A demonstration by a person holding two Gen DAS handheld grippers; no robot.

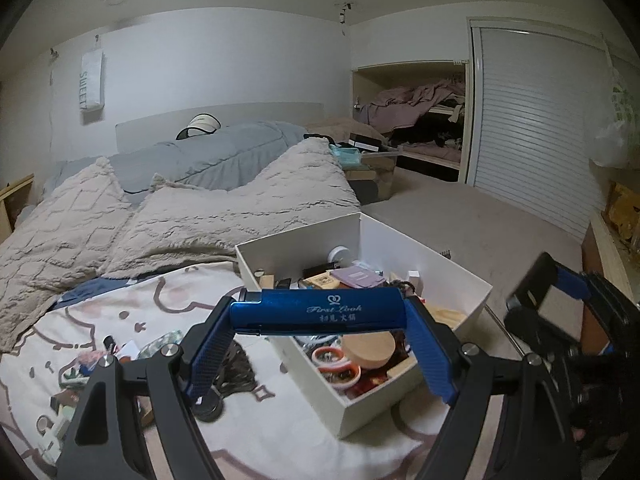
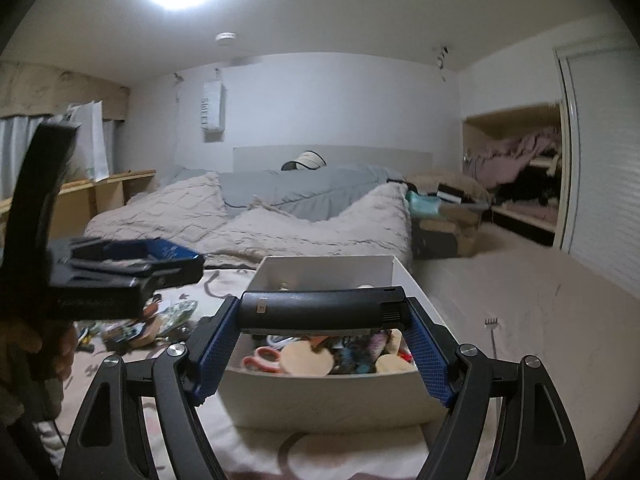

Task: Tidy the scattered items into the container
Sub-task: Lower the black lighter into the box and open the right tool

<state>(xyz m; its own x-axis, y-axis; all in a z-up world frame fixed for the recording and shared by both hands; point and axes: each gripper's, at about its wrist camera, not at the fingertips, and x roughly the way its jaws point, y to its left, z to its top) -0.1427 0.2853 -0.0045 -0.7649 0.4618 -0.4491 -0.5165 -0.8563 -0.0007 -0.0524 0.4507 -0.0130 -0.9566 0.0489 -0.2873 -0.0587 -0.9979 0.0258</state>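
Bedroom, box point(image 1: 420, 392) set on a patterned sheet point(image 1: 280, 420)

A blue case point(image 1: 320, 312) is clamped by the left claw point(image 1: 320, 344), a black case point(image 2: 320, 308) by the right claw point(image 2: 320, 360); clutter point(image 2: 152, 326) is spread nearby.

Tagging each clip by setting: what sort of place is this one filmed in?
A home bedroom, most likely. A bed with rumpled blankets fills the middle, an open closet holds heaped clothes, and a white box of small household items sits on a printed cloth.
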